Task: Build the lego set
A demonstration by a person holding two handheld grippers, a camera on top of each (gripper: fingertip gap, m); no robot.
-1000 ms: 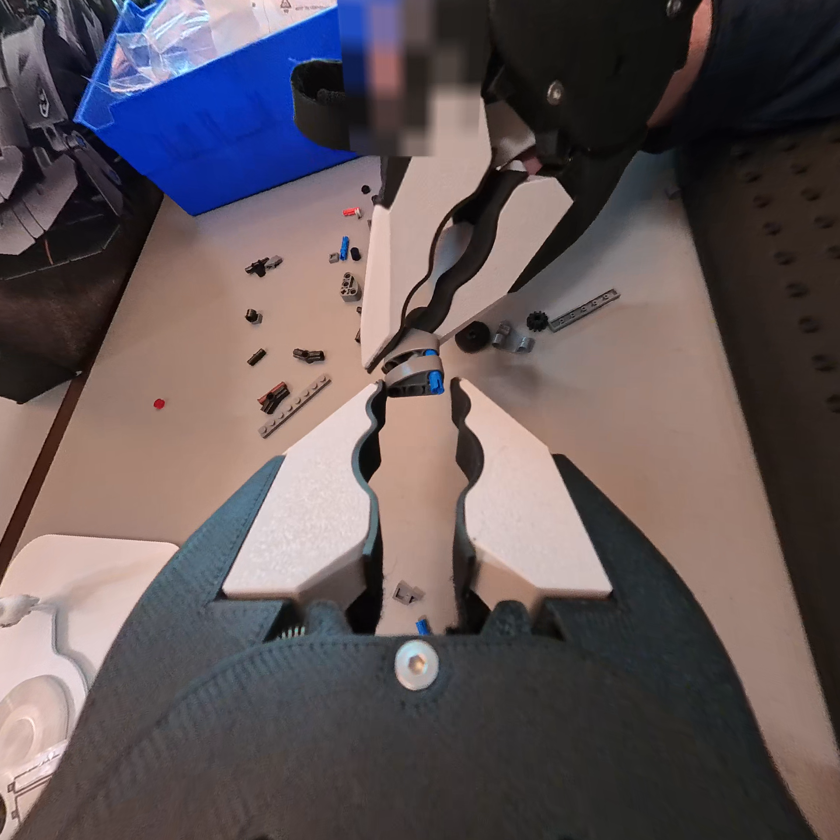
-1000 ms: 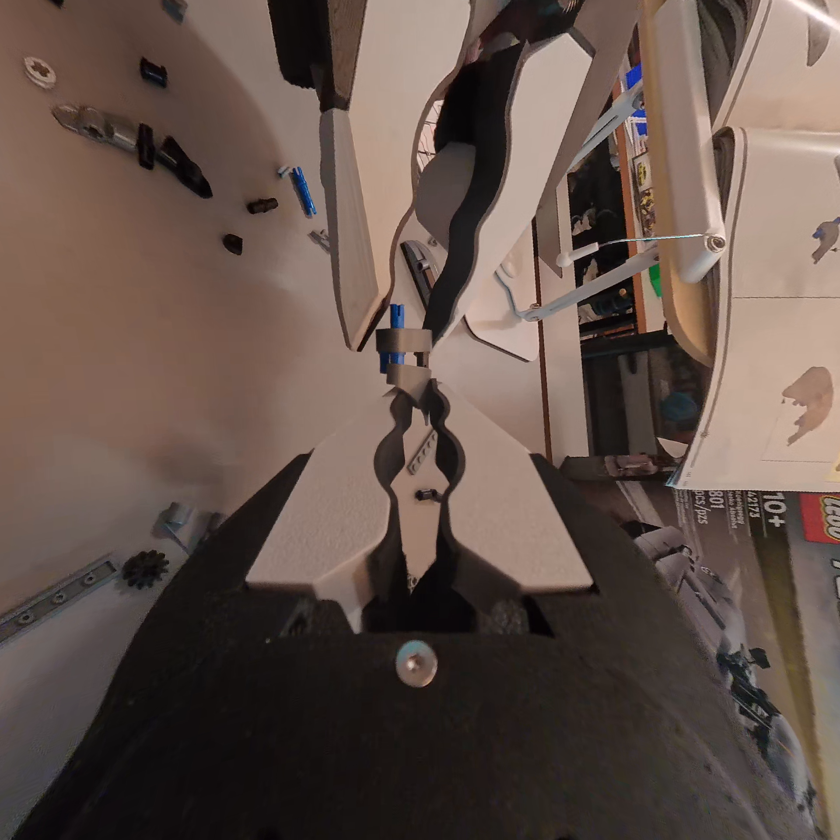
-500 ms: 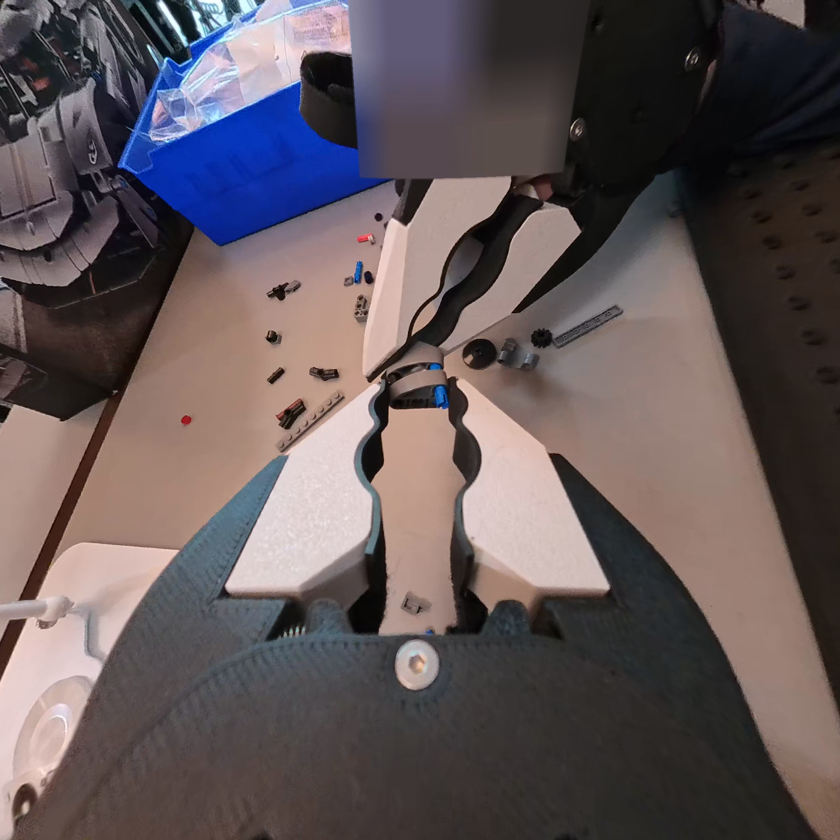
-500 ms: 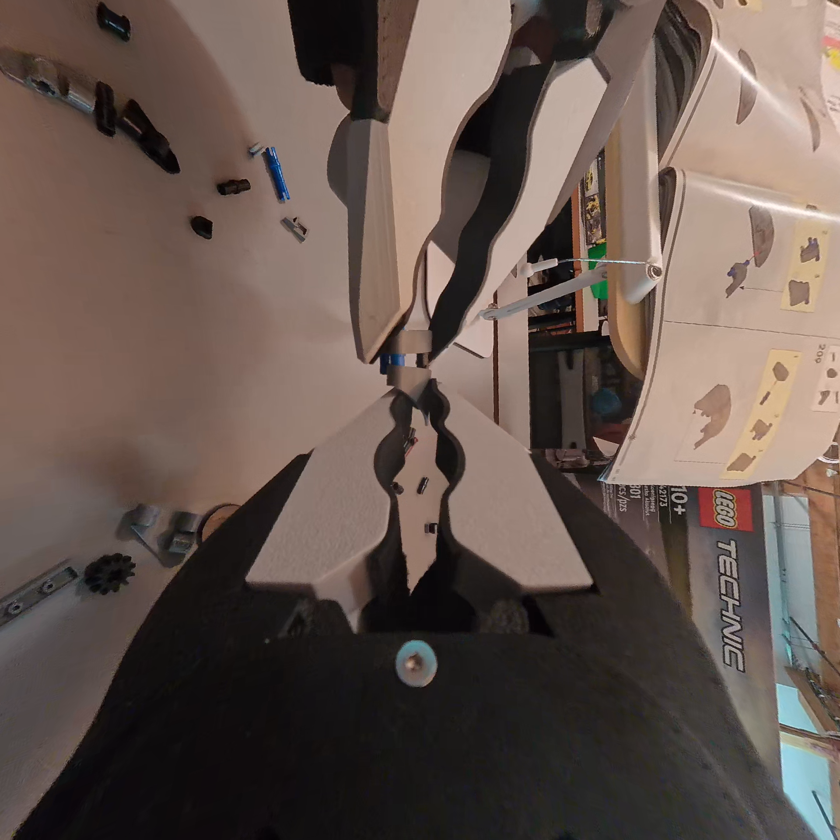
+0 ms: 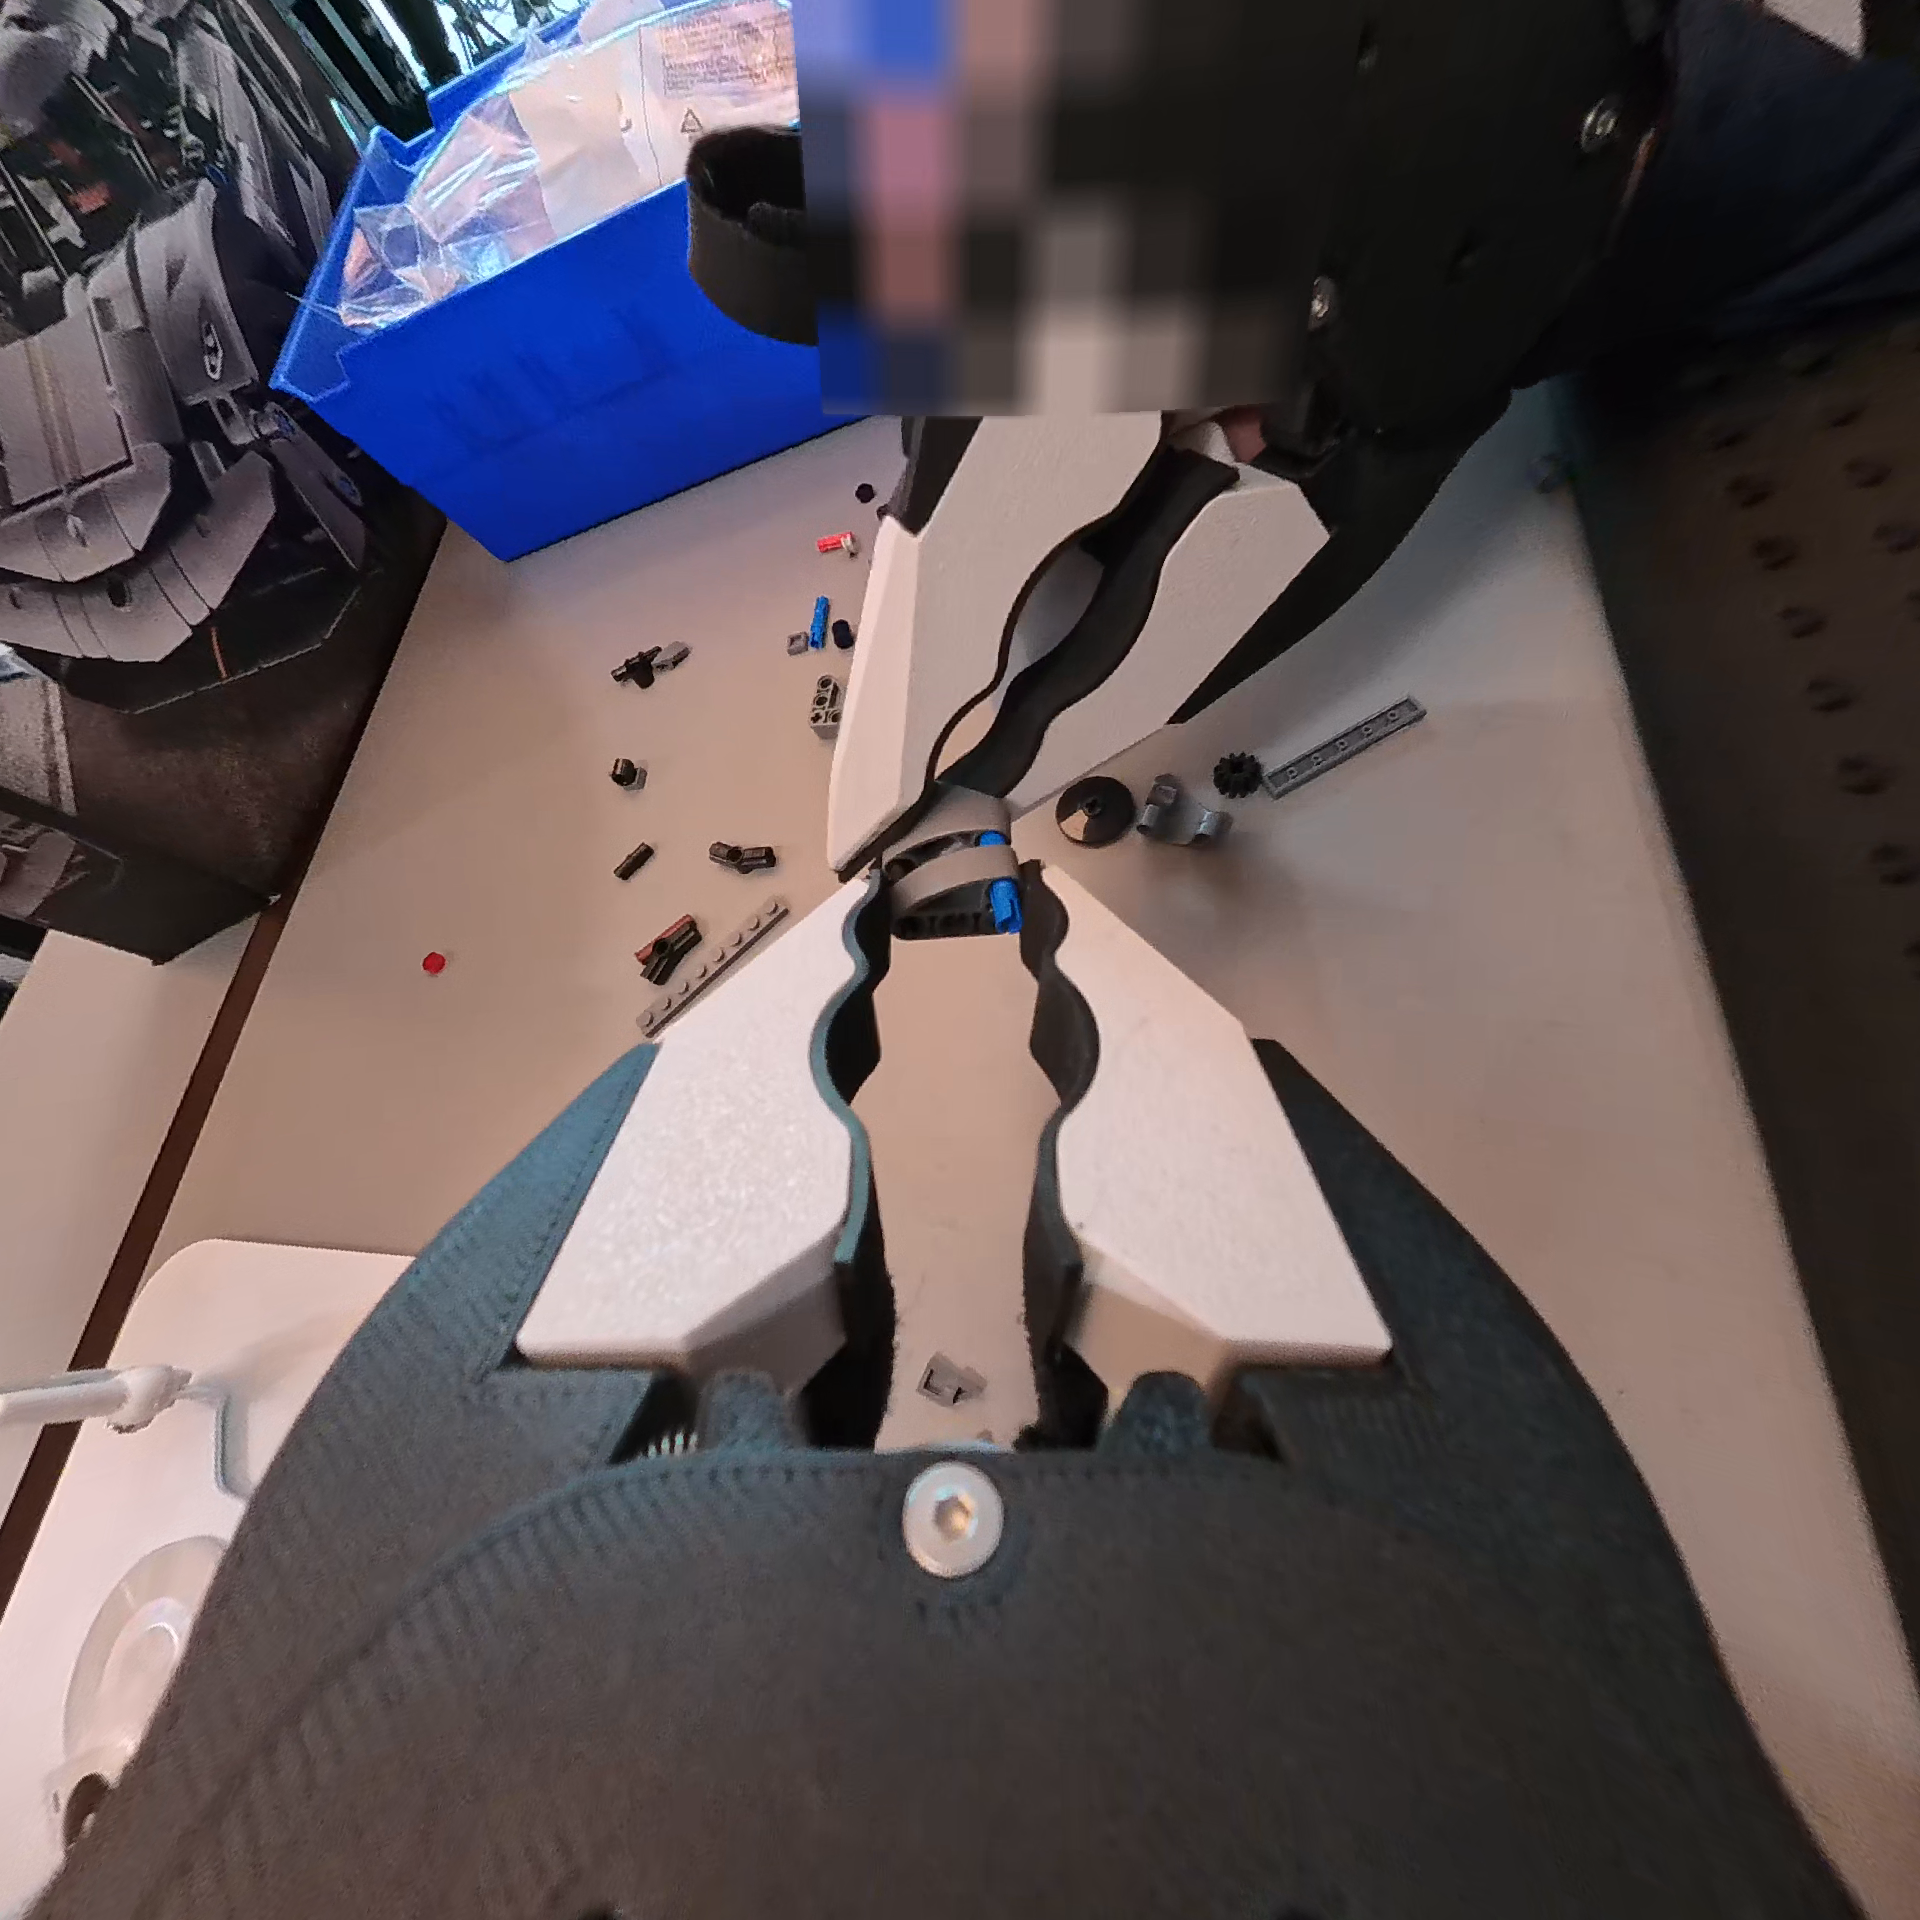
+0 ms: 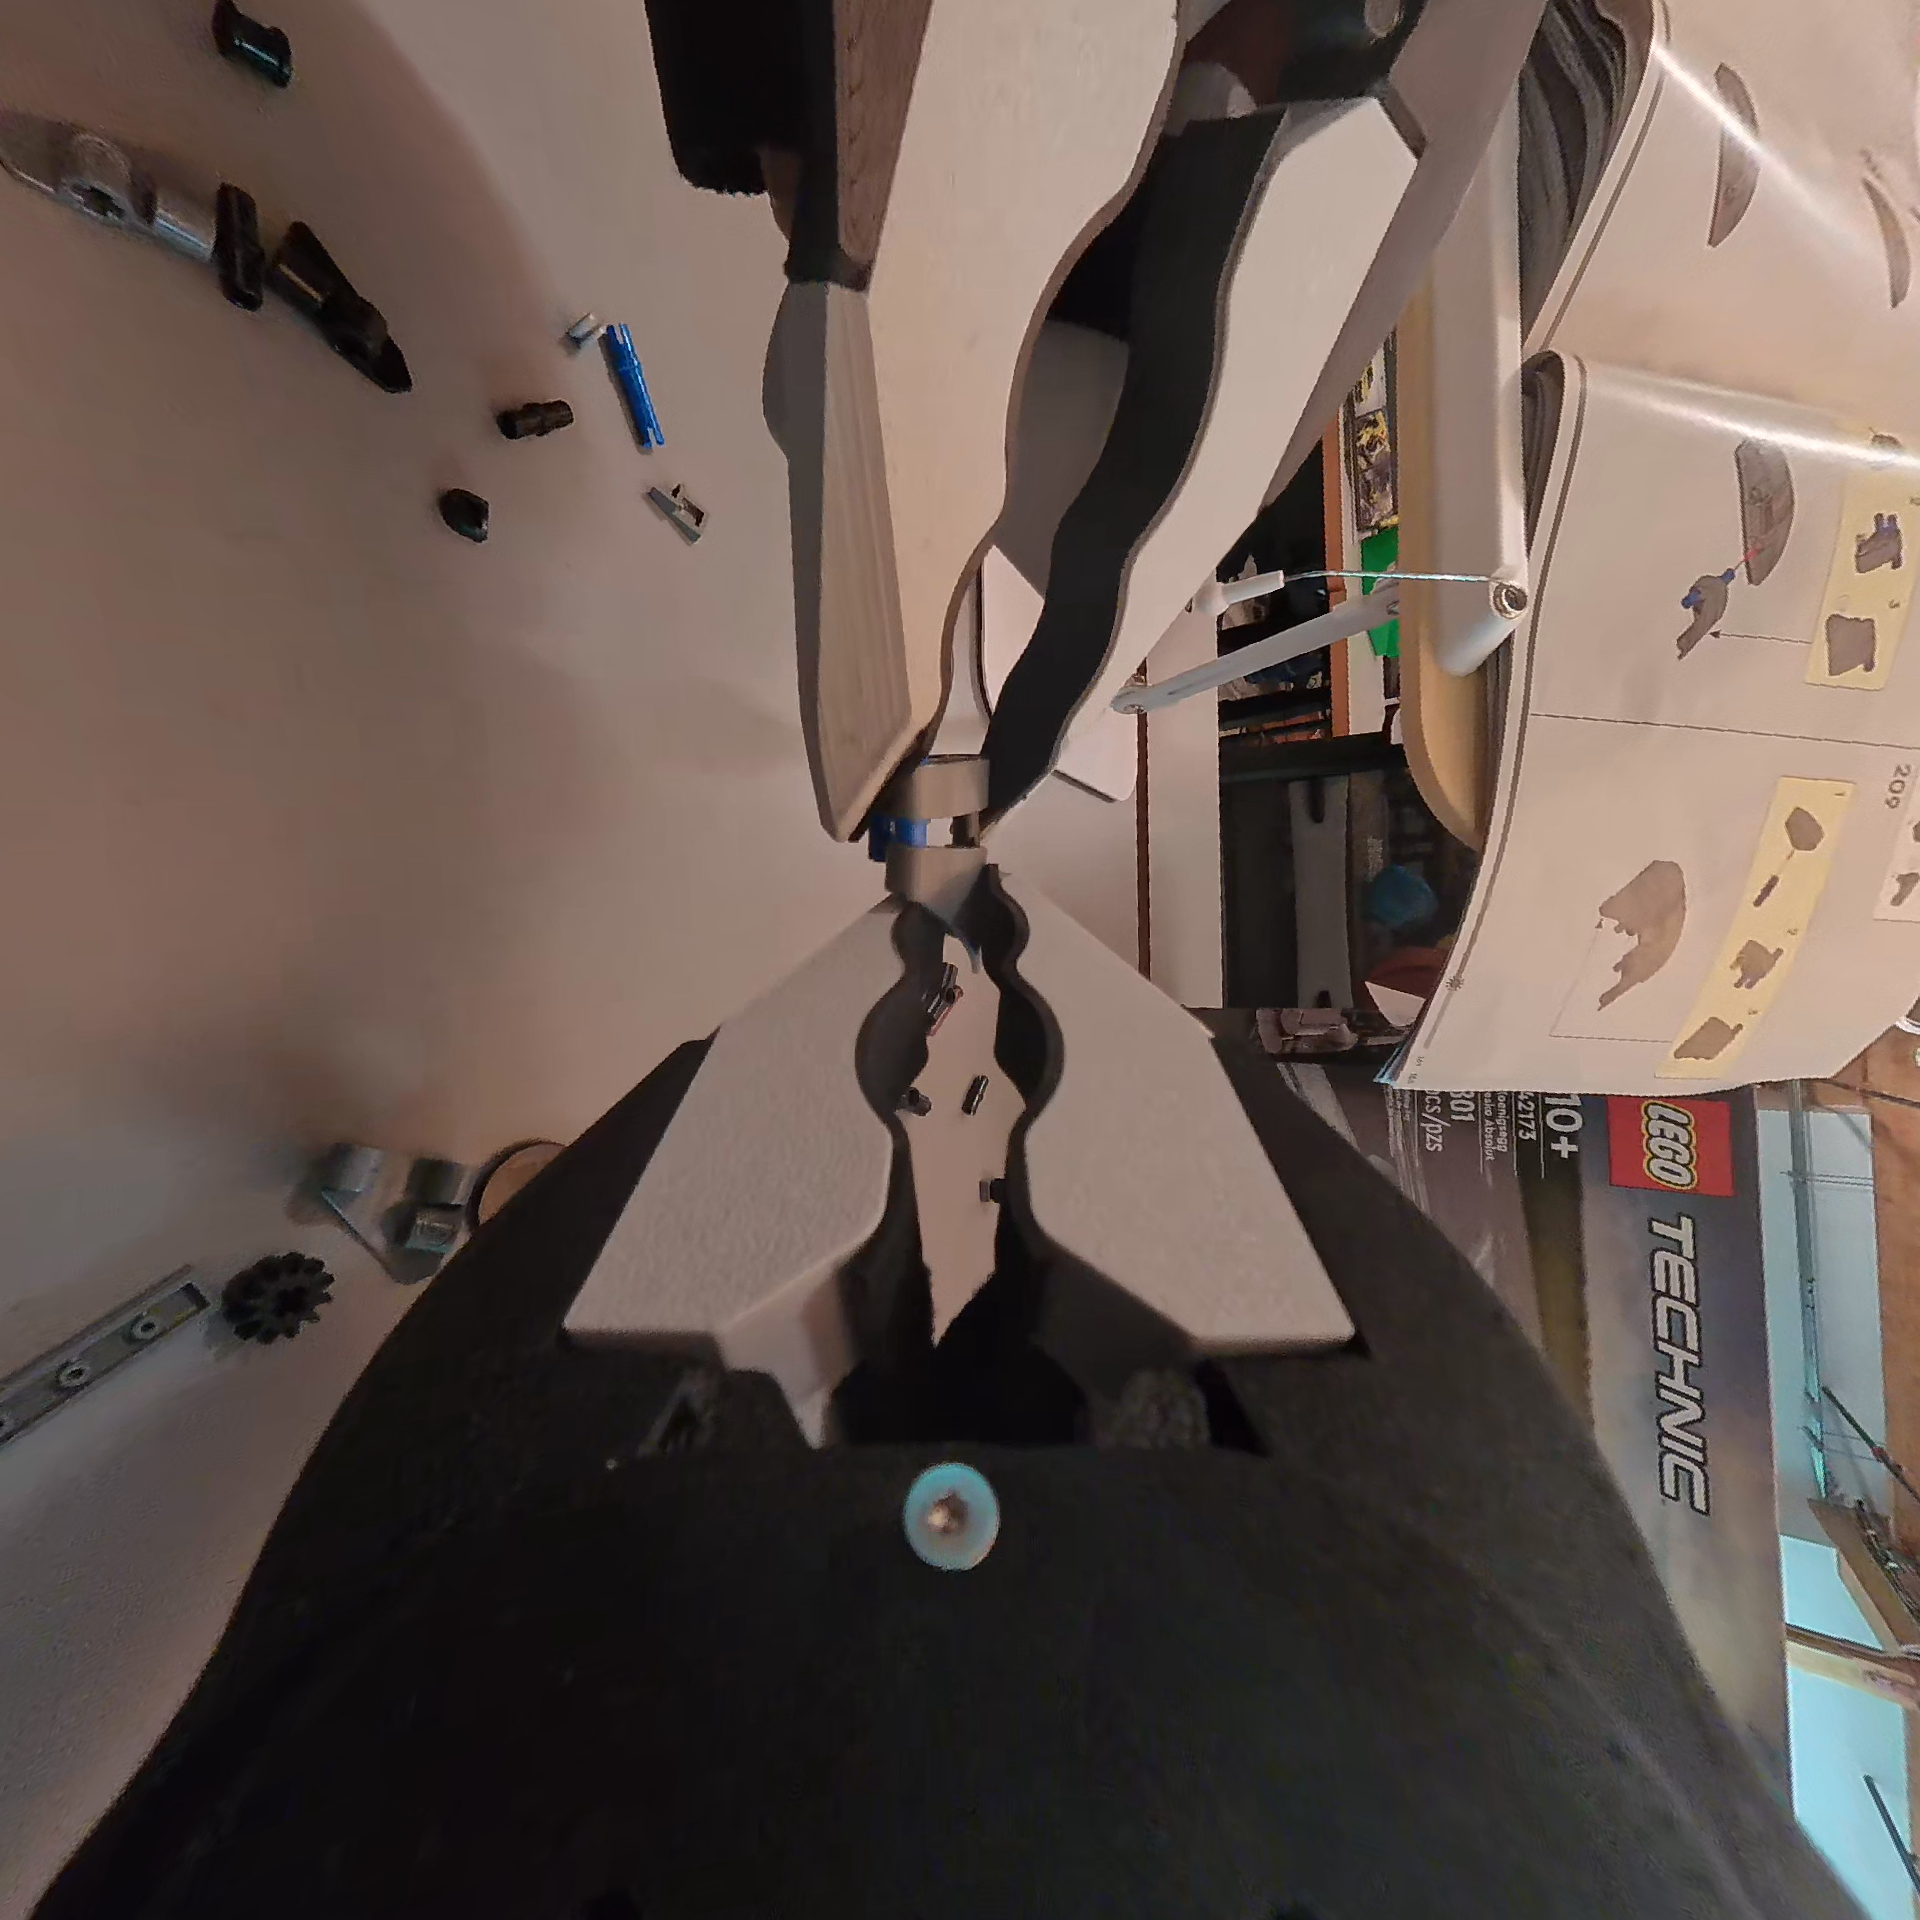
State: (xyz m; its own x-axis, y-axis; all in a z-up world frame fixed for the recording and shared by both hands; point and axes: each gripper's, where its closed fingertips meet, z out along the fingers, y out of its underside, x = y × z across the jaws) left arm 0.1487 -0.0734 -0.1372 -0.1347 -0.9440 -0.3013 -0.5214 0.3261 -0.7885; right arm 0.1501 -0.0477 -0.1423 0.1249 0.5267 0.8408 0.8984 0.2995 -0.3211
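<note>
Now the left gripper and right gripper meet tip to tip above the tabletop, each clenched on a grey lego piece; the blue pin has slid further in since a second ago, so the pieces look nearly joined.

Hobby or lab workbench setting. Indicators: pale worktop strewn with small loose building parts, a blue storage bin holding plastic bags, an open instruction booklet, and the set's box.
</note>
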